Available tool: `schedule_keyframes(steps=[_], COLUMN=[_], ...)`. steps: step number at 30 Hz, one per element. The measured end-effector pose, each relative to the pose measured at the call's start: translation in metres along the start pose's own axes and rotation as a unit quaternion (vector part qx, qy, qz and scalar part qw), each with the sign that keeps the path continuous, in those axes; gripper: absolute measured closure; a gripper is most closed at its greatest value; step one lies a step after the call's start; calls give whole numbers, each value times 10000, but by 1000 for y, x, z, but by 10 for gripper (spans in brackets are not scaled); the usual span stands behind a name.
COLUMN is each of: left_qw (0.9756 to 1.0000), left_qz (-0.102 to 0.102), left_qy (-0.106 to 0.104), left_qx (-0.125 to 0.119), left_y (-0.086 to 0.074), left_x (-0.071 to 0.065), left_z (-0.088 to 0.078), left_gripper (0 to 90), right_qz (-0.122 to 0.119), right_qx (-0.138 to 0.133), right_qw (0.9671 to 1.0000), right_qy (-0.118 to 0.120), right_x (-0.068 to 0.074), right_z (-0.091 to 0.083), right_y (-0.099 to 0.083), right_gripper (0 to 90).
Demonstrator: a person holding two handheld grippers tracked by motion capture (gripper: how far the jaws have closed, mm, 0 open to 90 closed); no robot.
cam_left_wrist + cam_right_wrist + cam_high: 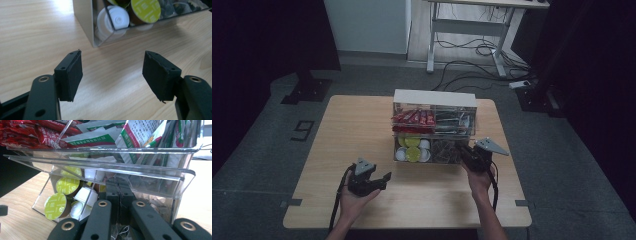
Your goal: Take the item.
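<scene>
Reaching into the lower right compartment of the clear acrylic organizer (433,127), the right gripper (468,151) has its jaws pressed together among the tea-bag sachets (160,205); whether a sachet is pinched between them cannot be told. The organizer stands at the middle of the wooden table (352,130), red packets (413,118) in its upper left section and green and white coffee capsules (412,149) below them. The left gripper (382,181) hovers over bare tabletop near the box's front left corner, jaws wide apart and holding nothing.
</scene>
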State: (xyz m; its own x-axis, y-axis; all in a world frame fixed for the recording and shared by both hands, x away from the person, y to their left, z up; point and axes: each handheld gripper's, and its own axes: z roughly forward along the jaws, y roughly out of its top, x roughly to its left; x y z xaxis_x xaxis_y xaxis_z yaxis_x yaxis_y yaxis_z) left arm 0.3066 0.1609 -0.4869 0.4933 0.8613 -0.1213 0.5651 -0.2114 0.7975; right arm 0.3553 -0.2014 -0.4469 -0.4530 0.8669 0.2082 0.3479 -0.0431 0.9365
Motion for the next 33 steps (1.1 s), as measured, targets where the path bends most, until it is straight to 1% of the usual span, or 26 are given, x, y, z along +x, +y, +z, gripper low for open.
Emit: schedule_keyframes(steps=[4,8,11,14,22,26,33], left_qw=[10000,10000,9999,9999,9999,9999,9999], left_qz=[-7,69,18,17,81,50,71], left_qy=[35,52,46,33,31,-17,-36], left_qx=[-43,-30,-99,-144,-102,-131,-128], left_y=[9,15,19,22,28,32,39], left_x=[-3,-7,-8,-9,-16,-19,-25], left_z=[5,11,14,17,27,31,37], left_gripper=[321,319,319,319,319,319,319], right_qz=[-55,-57,-55,-51,-43,-42,-33], right_qx=[35,54,61,68,67,53,34], right_qw=[10000,10000,10000,10000,10000,10000,10000], right_qy=[-22,-29,-31,-30,-25,-20,-29], right_x=[1,1,1,1,1,1,1], right_z=[0,0,0,0,0,0,0], right_y=[1,1,2,2,2,1,1], right_gripper=[888,888,888,888,888,887,887])
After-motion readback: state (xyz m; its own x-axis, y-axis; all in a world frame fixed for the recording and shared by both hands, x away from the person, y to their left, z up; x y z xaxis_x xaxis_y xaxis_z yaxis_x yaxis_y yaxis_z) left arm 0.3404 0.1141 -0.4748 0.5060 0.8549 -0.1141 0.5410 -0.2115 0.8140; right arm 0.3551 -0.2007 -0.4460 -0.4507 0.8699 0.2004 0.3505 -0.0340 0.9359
